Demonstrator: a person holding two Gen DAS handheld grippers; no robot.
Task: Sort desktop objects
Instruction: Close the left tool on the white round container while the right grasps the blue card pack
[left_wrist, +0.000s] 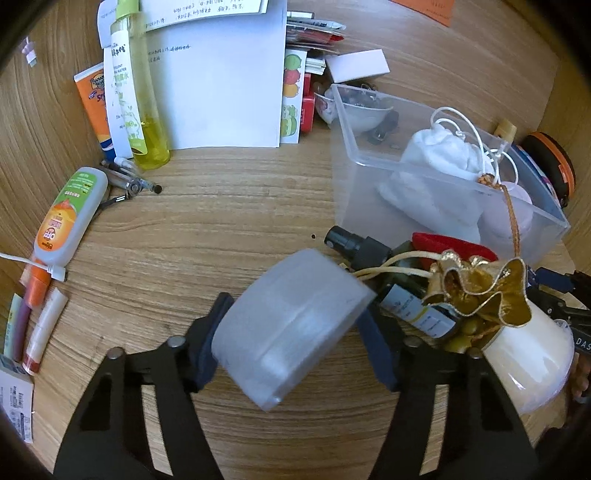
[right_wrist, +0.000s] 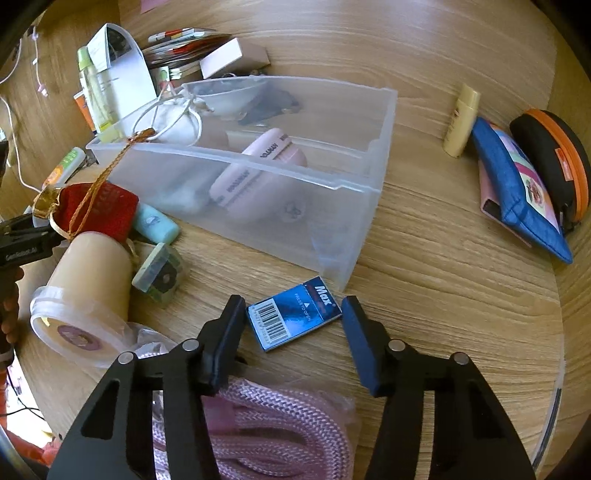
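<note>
Left wrist view, catalogued by size: wooden desk (left_wrist: 229, 221), item-strewn; clear plastic bin (left_wrist: 369, 192) right of centre, holding a white drawstring pouch (left_wrist: 439, 147) and a pale pink case, the latter clearer in the right wrist view; white paper sheets (left_wrist: 221, 92) stacked at the far edge; frosted translucent tape roll (left_wrist: 291, 332) gripped between the pads of the left gripper (left_wrist: 293, 343), tilted and lifted clear of the desk surface; cream cylindrical container (left_wrist: 528, 365) lying on its side at the lower right, with a gold-trimmed pouch (left_wrist: 480, 291) just in front of its end; tall yellow-green spray bottle (left_wrist: 136, 92) at the left edge of the papers; orange sunscreen tube (left_wrist: 96, 107) beside it; small bottle with an orange-and-green label (left_wrist: 66, 218) at the left; dark dropper bottle (left_wrist: 369, 254) lying just in front of the bin; lip-balm sticks (left_wrist: 40, 328) at the far left. Right wrist view: same bin (right_wrist: 332, 221) at centre; blue fabric pouch (right_wrist: 517, 192) and black-and-orange zip case (right_wrist: 554, 162) well apart at the right; pink braided cord (right_wrist: 258, 435) in a plastic wrap below the fingers; red pouch (right_wrist: 107, 210) at the left; blue "Max" staple box (right_wrist: 293, 314) flat on the desk just in front of the bin's near corner, lying between the fingers of the right gripper (right_wrist: 293, 334), left pad at its edge, right pad apart, box not clamped.
</note>
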